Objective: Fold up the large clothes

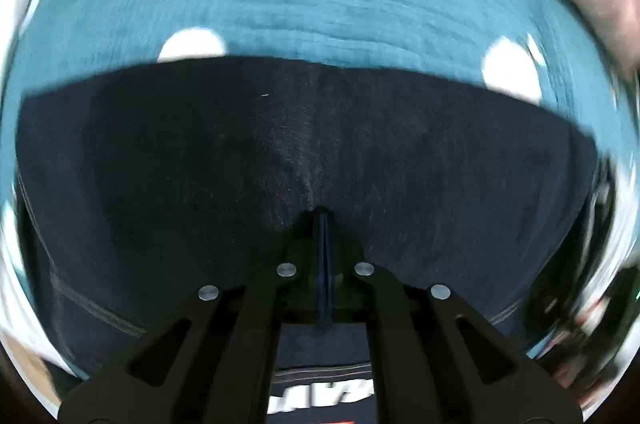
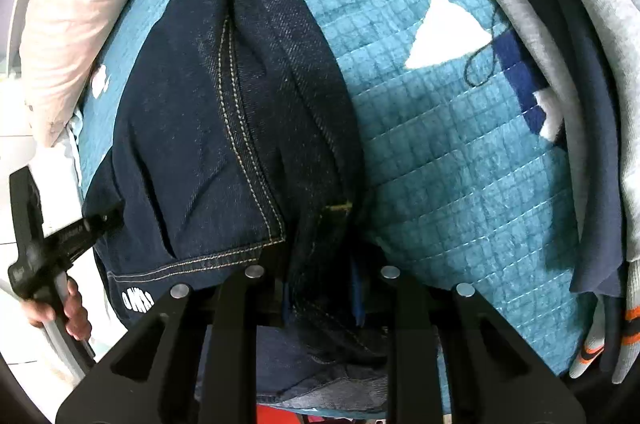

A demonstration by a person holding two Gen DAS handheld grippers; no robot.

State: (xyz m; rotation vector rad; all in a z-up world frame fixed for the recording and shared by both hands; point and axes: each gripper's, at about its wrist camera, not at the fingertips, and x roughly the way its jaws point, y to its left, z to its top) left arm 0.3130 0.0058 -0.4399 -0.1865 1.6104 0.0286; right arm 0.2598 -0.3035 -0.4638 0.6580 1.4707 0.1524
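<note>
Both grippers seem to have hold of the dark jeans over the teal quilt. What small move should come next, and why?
Probably carry both grips forward together and lay the held edge flat. The left gripper is shut on the jeans, the right gripper pinches the bunched waistband, and the denim still humps above the quilt, so the fold looks unfinished.

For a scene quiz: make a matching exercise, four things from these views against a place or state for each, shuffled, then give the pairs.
Things:
1. jeans
2. quilt
3. pillow
4. grey top

Places or states:
A. pale pink, at the far left edge of the bed
B. dark denim, gripped by both the left gripper and right gripper
C. heaped with other clothes along the right side
D. teal with white shapes, spread under everything

Pairs: 1-B, 2-D, 3-A, 4-C
</note>
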